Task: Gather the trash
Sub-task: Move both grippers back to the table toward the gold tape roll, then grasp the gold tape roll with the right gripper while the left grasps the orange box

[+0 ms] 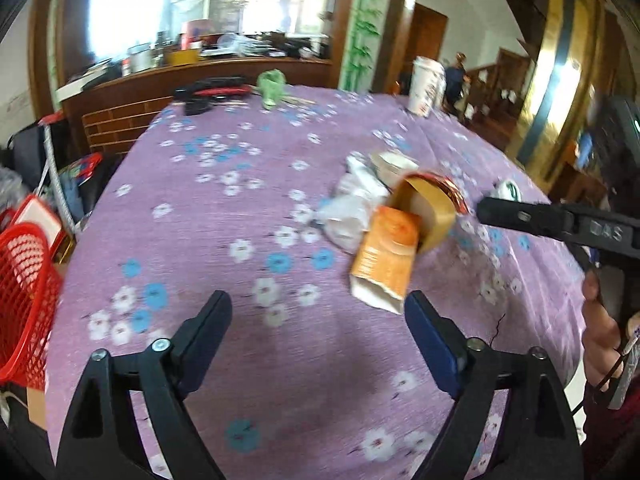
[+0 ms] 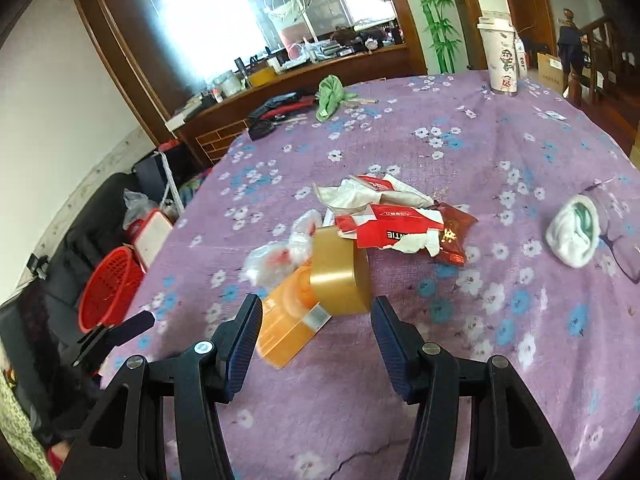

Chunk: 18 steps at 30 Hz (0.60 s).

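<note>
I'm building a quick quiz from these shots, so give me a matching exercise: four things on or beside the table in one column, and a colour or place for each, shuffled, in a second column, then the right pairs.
Things
1. tape roll
2. basket
3. crumpled cloth
4. tall paper cup

Descriptions
A. red, down beside the table, not on it
B. green, at the far side of the table
C. tan, leaning on the orange carton
D. white with cartoon prints, upright at the far right edge

Pairs: 1-C, 2-A, 3-B, 4-D
</note>
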Motion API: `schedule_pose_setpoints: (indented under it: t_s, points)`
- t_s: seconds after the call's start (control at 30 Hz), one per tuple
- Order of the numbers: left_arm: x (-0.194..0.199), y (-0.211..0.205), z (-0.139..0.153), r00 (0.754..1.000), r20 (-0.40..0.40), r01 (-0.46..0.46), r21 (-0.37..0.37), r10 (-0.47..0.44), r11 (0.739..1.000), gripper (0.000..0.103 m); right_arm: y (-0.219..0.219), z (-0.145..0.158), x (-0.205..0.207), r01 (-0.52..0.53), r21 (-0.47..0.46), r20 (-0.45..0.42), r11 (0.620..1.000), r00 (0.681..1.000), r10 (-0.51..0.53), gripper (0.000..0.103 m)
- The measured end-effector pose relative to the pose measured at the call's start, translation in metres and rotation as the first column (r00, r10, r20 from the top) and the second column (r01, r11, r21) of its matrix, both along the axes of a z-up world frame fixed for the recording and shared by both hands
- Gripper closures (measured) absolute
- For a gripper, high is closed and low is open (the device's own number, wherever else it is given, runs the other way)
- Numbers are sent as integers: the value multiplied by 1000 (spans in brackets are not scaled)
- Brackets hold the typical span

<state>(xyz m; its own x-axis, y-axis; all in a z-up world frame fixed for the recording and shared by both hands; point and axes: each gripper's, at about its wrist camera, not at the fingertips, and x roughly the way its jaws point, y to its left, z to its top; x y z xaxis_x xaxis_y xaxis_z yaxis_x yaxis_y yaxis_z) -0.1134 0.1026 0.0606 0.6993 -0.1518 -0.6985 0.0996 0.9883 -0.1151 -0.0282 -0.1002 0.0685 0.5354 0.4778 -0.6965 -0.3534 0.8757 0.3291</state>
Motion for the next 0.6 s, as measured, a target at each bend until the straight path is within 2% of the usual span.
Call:
schedule_pose_setpoints:
  t_s: [0.07,0.2,0.23,0.27,0.33,0.6]
  points:
    - [5,-10,-5,1000,-16,17,25,-17,1000,15,9,-7,8,-4,-39,8,999,1000,5,42]
    - [10,-18,-12,999,-38,37,26,-36,999,15,24,-21,23,20,-119,29,993,999,-17,43]
    - [12,-19,-13,999,-41,36,30,-35,999,15,27,-25,27,31,-137,30,990,999,-27,47]
    - [14,-19,-13,999,-43,34,34,-33,999,15,29,-27,31,25,-142,31,990,999,-21,59]
    - [19,-21,-15,998,-50,39,34,-37,999,15,30,-31,35,28,-159,22,987,999,-25,67]
    - [43,-34,-23,994,-92,63,41,-59,997,15,-2,-18,12,44,-99,32,994,999,-41,71]
